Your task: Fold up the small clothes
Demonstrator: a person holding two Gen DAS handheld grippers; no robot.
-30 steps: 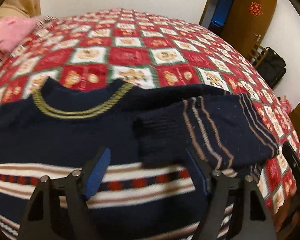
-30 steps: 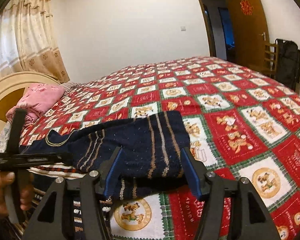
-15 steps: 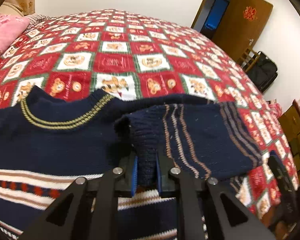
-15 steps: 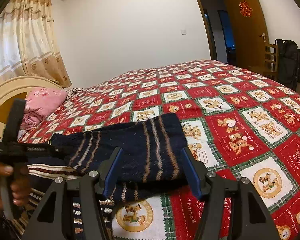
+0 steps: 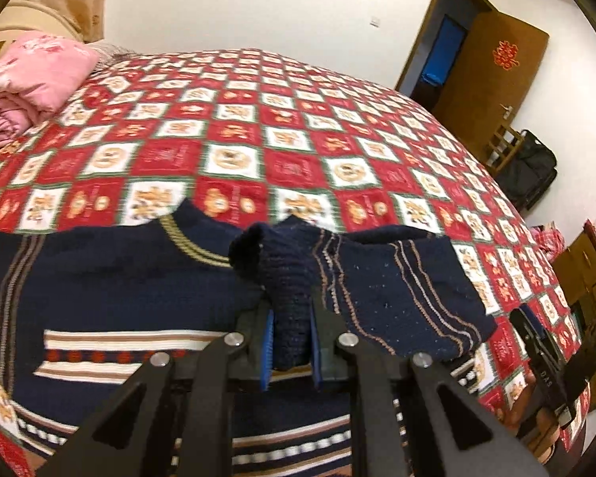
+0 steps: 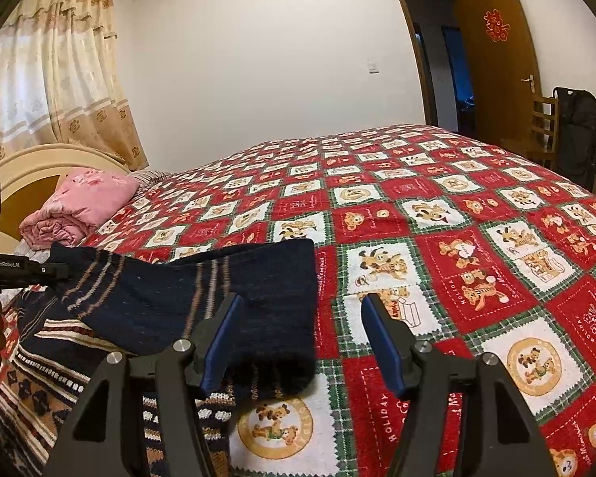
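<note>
A navy knit sweater (image 5: 111,290) with white, red and tan bands lies flat on the bed. Its right sleeve (image 5: 401,298) is folded across the chest. My left gripper (image 5: 292,342) is shut on the sleeve's cuff (image 5: 286,274) and holds it lifted above the sweater body. The lifted sleeve also shows in the right wrist view (image 6: 202,298), with the left gripper at the left edge. My right gripper (image 6: 302,342) is open and empty, low over the sleeve's shoulder end at the sweater's right edge.
The bed has a red, white and green checked bear blanket (image 6: 437,238). A folded pink quilt (image 5: 28,79) lies by the headboard (image 6: 24,171). A wooden door (image 6: 496,63), a chair and a black bag (image 6: 580,131) stand at the right.
My left gripper closed on the sleeve cuff and has lifted it, pulling it left over the sweater. My right gripper stayed open and shifted slightly right.
</note>
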